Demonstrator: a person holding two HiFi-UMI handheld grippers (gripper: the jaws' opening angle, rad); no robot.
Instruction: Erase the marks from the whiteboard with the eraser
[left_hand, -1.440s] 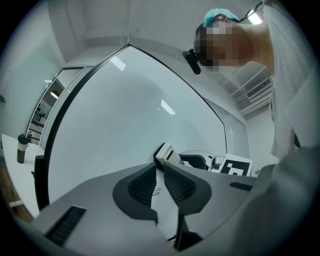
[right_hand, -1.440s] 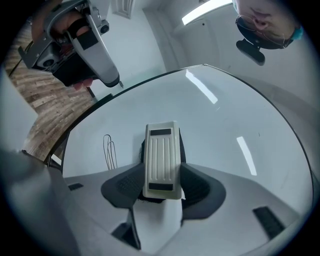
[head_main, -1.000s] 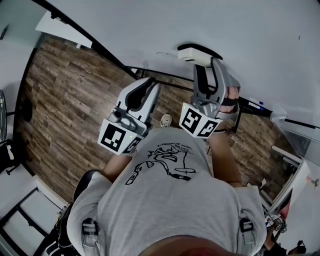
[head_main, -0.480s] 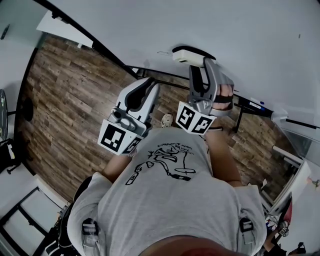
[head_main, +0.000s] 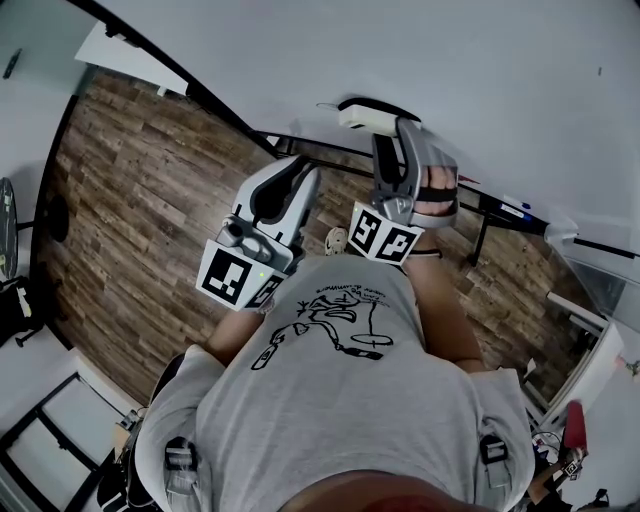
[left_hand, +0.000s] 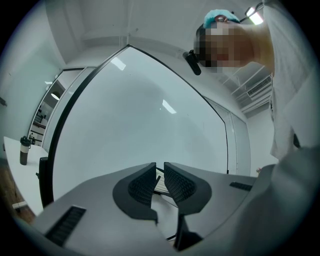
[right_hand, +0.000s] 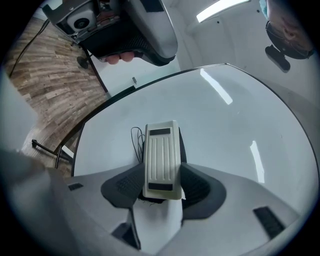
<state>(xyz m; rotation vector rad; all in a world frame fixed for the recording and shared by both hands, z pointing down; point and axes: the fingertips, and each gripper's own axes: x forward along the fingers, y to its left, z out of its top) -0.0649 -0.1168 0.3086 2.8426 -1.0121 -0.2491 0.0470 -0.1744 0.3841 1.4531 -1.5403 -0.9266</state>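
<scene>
The right gripper (right_hand: 161, 189) pinches the white eraser (right_hand: 161, 160) against the whiteboard (right_hand: 240, 130) at centre frame, with a thin black scribble (right_hand: 135, 142) just left of it. The left gripper (left_hand: 160, 179), its jaws nearly pressed together and holding nothing, hangs left of centre in the head view over the wooden floor (head_main: 130, 200).

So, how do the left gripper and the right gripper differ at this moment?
The right gripper is shut on the eraser, while the left gripper holds nothing, its jaws almost together. The right gripper is raised so that the eraser is at the whiteboard; in the head view, the left gripper sits lower, closer to the person's body. Both point toward the whiteboard.
</scene>
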